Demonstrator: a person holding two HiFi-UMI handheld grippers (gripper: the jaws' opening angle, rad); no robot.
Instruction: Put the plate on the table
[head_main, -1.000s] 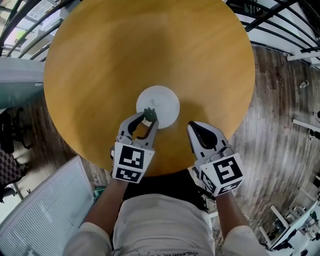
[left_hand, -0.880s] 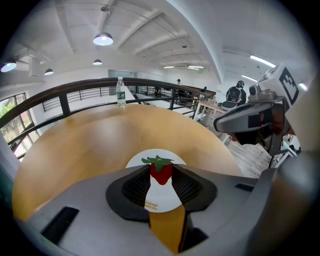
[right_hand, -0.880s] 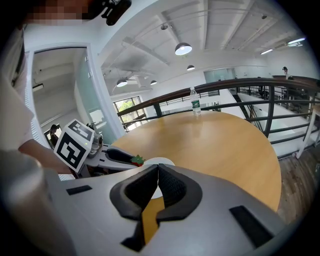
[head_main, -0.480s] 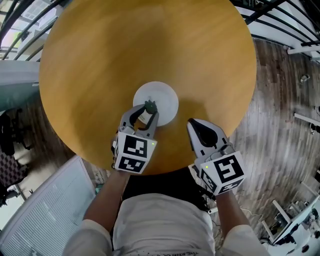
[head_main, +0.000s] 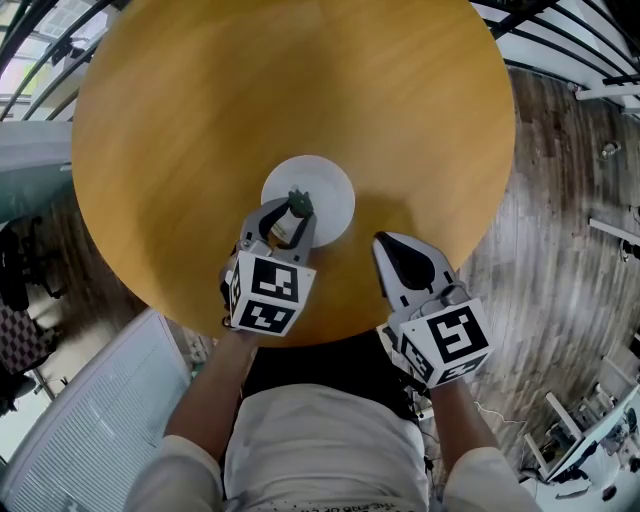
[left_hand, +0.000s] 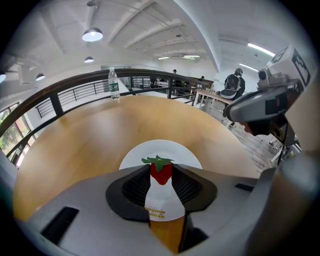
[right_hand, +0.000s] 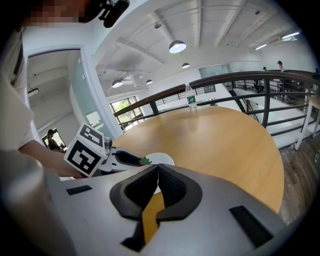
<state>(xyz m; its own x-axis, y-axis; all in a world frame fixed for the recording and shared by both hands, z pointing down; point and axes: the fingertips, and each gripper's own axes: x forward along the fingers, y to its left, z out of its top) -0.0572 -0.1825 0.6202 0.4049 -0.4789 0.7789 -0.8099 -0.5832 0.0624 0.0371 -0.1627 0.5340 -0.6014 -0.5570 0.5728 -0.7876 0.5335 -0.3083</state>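
Clamping a red, green-leafed strawberry (left_hand: 161, 171) at the round white plate (head_main: 327, 188)'s rim, the left gripper (head_main: 297, 207)'s fingers overhang the round wooden counter (head_main: 200, 120); the right gripper (head_main: 387, 247)'s fingers meet, empty.

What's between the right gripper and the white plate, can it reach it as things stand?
Probably yes. The right gripper, shut and empty, hovers just beside the plate with only bare table between. The left gripper holds a strawberry over the plate's near-left part, leaving the right side free.
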